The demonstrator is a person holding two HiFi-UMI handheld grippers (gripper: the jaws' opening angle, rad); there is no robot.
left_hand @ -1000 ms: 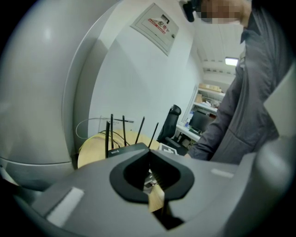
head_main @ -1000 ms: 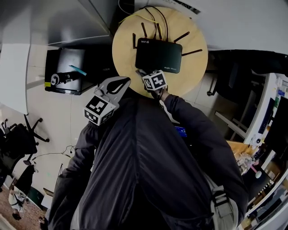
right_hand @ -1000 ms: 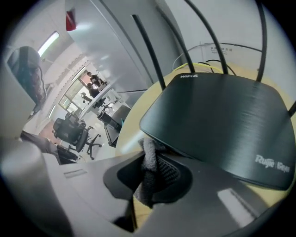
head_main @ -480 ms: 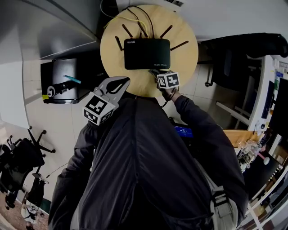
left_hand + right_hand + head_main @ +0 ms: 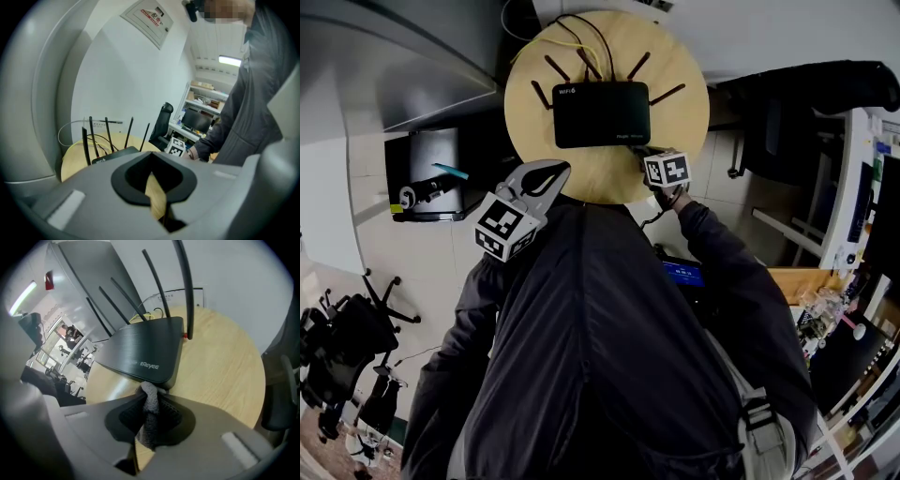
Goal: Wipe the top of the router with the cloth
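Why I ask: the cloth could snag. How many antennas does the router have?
5 antennas along the router's back edge: two left, one middle, two right. Cables there may hide another.

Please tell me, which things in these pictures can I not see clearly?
- Right gripper view: the right gripper, shut on the cloth, hides most of the cloth between its jaws.
- Head view: the right gripper's marker cube covers the cloth entirely. The print on the router is too small to read.
- Left gripper view: the left gripper's own body blocks most of the router. The wall notice is too small to read.
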